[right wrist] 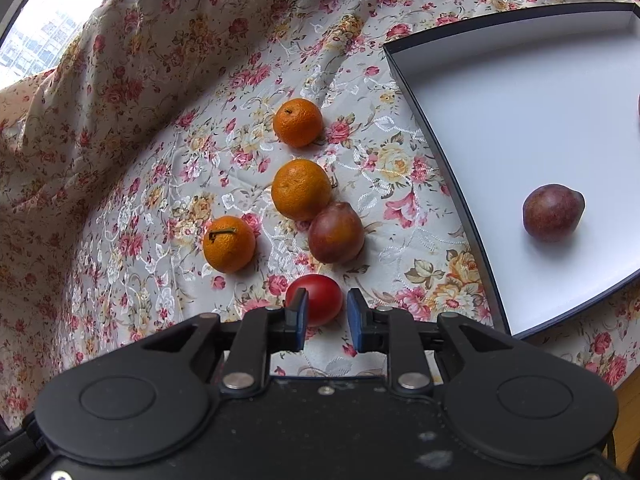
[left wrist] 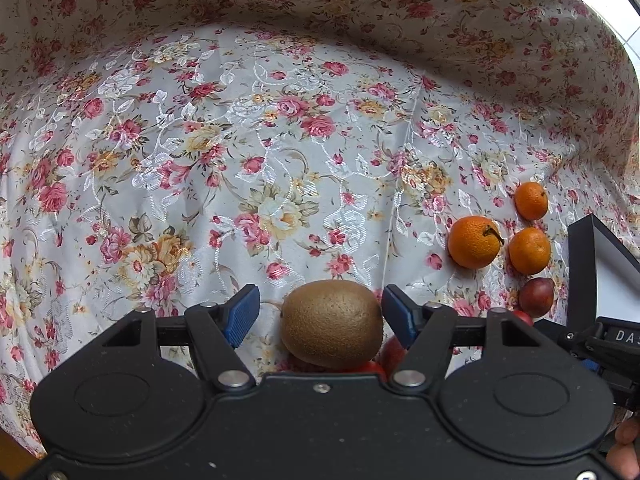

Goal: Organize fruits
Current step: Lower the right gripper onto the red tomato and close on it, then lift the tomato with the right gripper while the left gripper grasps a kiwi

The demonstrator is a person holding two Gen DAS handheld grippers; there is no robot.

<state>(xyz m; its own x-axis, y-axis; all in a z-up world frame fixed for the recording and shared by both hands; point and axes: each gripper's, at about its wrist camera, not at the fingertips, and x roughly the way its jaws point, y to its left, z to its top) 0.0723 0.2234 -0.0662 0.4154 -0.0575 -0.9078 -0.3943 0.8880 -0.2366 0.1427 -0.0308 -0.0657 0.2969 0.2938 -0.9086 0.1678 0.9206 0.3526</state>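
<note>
In the left wrist view a brown kiwi (left wrist: pixel 332 322) lies between the blue pads of my left gripper (left wrist: pixel 320 296). The jaws stand wide; cloth shows between the kiwi and the left pad (left wrist: pixel 240 316), while the right pad is at its edge. Red fruit (left wrist: pixel 394 350) peeks out under the kiwi. My right gripper (right wrist: pixel 327 320) is partly open just above a red tomato (right wrist: pixel 318 300), with nothing pressed between its pads. Three oranges (right wrist: pixel 301 189) and a dark purple fruit (right wrist: pixel 336 232) lie on the cloth beyond it. Another purple fruit (right wrist: pixel 553 213) sits in the white tray (right wrist: pixel 520 120).
A floral tablecloth (left wrist: pixel 240 160) covers the table and rises in folds at the back. The tray's dark rim (right wrist: pixel 440 152) runs along the right of the fruit cluster. In the left view the oranges (left wrist: pixel 474 242) and the tray corner (left wrist: pixel 580 264) are at the right, and fingers of a hand (left wrist: pixel 624 448) at the lower right.
</note>
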